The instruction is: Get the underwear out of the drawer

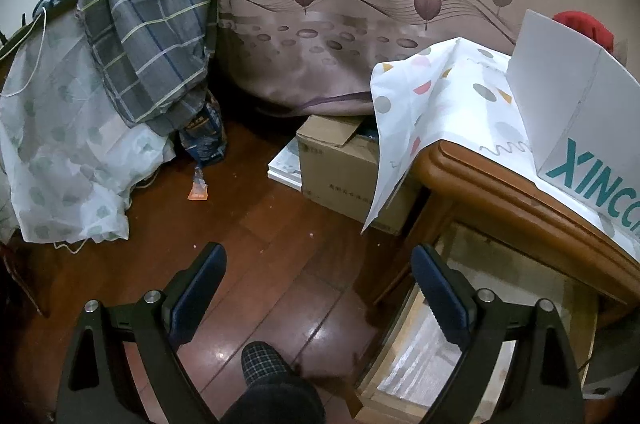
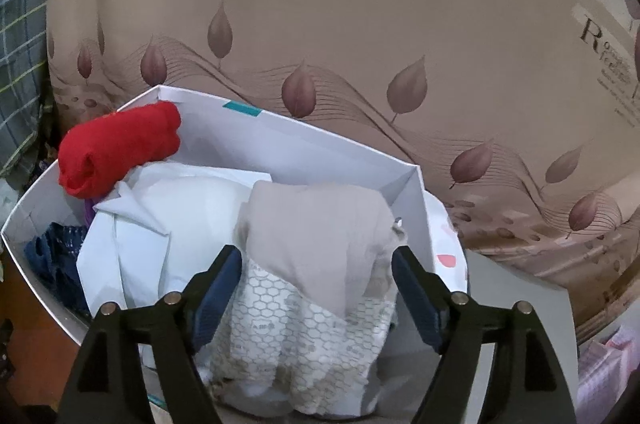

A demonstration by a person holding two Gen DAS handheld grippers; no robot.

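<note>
A beige piece of underwear (image 2: 316,224) lies on top of a pile of clothes in a white cardboard box (image 2: 320,152). My right gripper (image 2: 316,256) is open, its blue pads either side of the beige piece without pressing on it. Under it lie a white honeycomb-patterned garment (image 2: 288,328), a white shirt (image 2: 160,216) and a red roll (image 2: 120,148). My left gripper (image 1: 318,256) is open and empty above the wooden floor, its right finger over the open drawer (image 1: 424,364). The drawer's visible part shows only a pale lining.
The white box (image 1: 580,112) stands on a wooden table (image 1: 500,196) covered by a dotted cloth (image 1: 432,96). A brown carton (image 1: 340,164) sits on the floor beside it. Plaid fabric (image 1: 152,24) and a plastic bag (image 1: 60,164) fill the left. A person's slippered foot (image 1: 264,364) is below.
</note>
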